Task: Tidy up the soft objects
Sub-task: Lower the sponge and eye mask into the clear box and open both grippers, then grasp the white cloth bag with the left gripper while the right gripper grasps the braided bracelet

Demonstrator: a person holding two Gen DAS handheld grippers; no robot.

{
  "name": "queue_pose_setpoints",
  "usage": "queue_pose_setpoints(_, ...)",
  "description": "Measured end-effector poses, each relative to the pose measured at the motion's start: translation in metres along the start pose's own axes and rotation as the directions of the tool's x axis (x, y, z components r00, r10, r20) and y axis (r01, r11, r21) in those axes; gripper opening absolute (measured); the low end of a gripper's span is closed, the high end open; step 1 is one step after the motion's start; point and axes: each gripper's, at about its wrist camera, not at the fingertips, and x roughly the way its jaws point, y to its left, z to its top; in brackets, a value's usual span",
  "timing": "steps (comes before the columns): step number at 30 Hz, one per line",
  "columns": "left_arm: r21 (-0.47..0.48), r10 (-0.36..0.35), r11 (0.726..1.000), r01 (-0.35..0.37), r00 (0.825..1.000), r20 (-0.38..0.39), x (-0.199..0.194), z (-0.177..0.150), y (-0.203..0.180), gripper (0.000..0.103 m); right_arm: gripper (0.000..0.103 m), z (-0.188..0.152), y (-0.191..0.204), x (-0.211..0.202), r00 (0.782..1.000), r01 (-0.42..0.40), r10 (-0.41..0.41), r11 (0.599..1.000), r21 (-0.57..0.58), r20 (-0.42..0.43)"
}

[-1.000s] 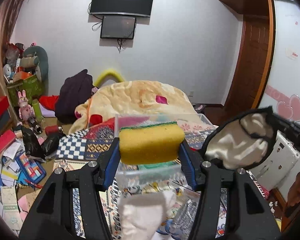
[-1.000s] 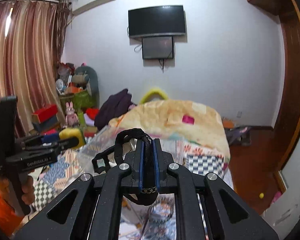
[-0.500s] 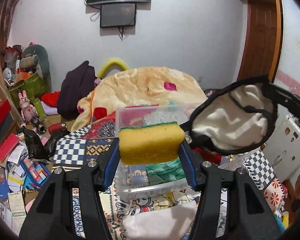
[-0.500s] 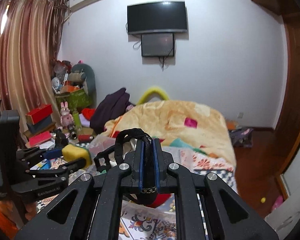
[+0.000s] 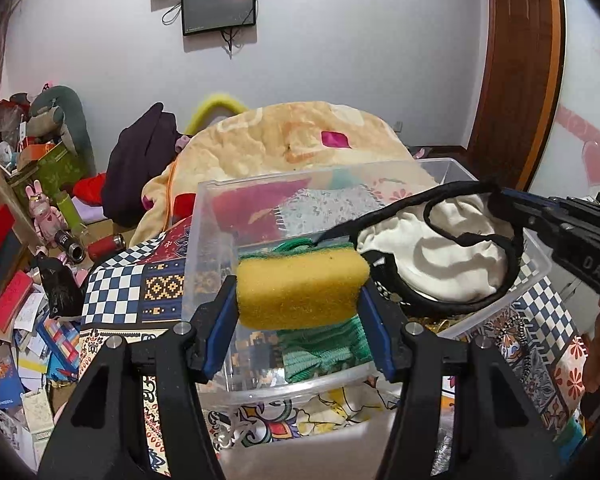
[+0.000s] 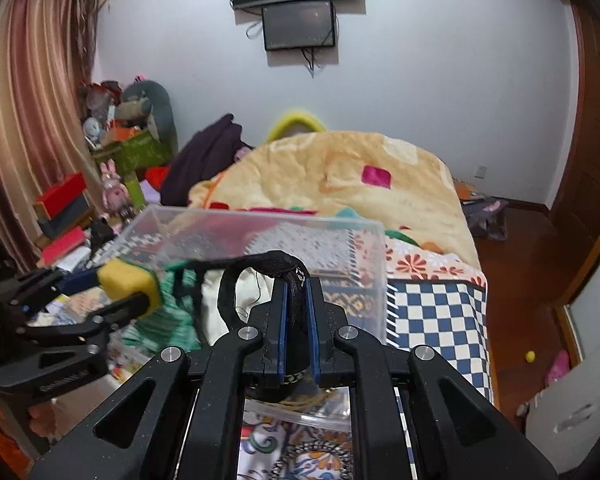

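Observation:
My left gripper (image 5: 300,300) is shut on a yellow sponge (image 5: 300,292) with a green scouring side, held over the near edge of a clear plastic bin (image 5: 380,172). A green knitted cloth (image 5: 324,350) lies in the bin. My right gripper (image 6: 296,308) is shut on the black trim of a white and black eye mask (image 5: 440,252), held over the bin's right half. In the right wrist view the sponge (image 6: 126,278) and left gripper (image 6: 112,300) show at left, over the bin (image 6: 364,248).
The bin rests on a patterned quilt (image 5: 132,292) on the bed. A beige blanket (image 5: 300,140) is heaped behind it. Boxes, toys and papers (image 5: 20,280) clutter the floor at left. A wooden door (image 5: 516,60) stands at right.
Both grippers have come forward and down toward the bin, which now sits directly beneath the sponge and the mask. Both grips stay shut.

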Motion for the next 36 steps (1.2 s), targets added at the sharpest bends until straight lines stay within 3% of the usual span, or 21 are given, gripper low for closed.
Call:
queue_pose_setpoints(8, -0.006, -0.022, 1.0, 0.022, 1.0, 0.005, -0.01, 0.001, -0.002, 0.067, 0.013, -0.005, 0.0, 0.009, 0.997, 0.043, -0.044, 0.999, -0.023, -0.066)
queue_pose_setpoints(10, -0.007, -0.021, 1.0, 0.021, 1.0, 0.017, -0.014, 0.002, -0.002, 0.071, 0.022, -0.006, 0.001, 0.007, 0.996, 0.048, -0.05, 0.998, -0.034, -0.067)
queue_pose_setpoints(12, -0.005, -0.018, 1.0, 0.018, 0.999, 0.027, -0.02, 0.003, -0.002, 0.072, 0.039, -0.005, 0.003, 0.001, 0.997, 0.059, -0.061, 0.997, -0.045, -0.051)
queue_pose_setpoints(16, -0.012, -0.024, 1.0, 0.025, 0.998, 0.05, -0.034, 0.005, 0.0, 0.074, 0.053, -0.003, 0.007, -0.018, 0.998, 0.069, -0.069, 0.995, -0.077, -0.006)
queue_pose_setpoints(23, -0.02, -0.048, 0.999, 0.05, 0.993, 0.109, -0.067, 0.003, 0.006, 0.088, 0.083, -0.002, 0.007, -0.049, 0.997, 0.05, -0.044, 0.995, -0.088, 0.066)
queue_pose_setpoints(29, -0.02, -0.066, 0.997, 0.069, 0.991, 0.119, -0.087, -0.01, 0.01, 0.093, 0.084, -0.019, 0.005, -0.055, 0.999, 0.021, -0.018, 0.997, -0.072, 0.035)
queue_pose_setpoints(36, -0.024, -0.074, 0.997, 0.076, 0.996, 0.056, -0.085, -0.037, 0.016, 0.095, 0.084, -0.052, 0.0, -0.041, 0.997, 0.023, -0.026, 0.998, -0.054, -0.066)
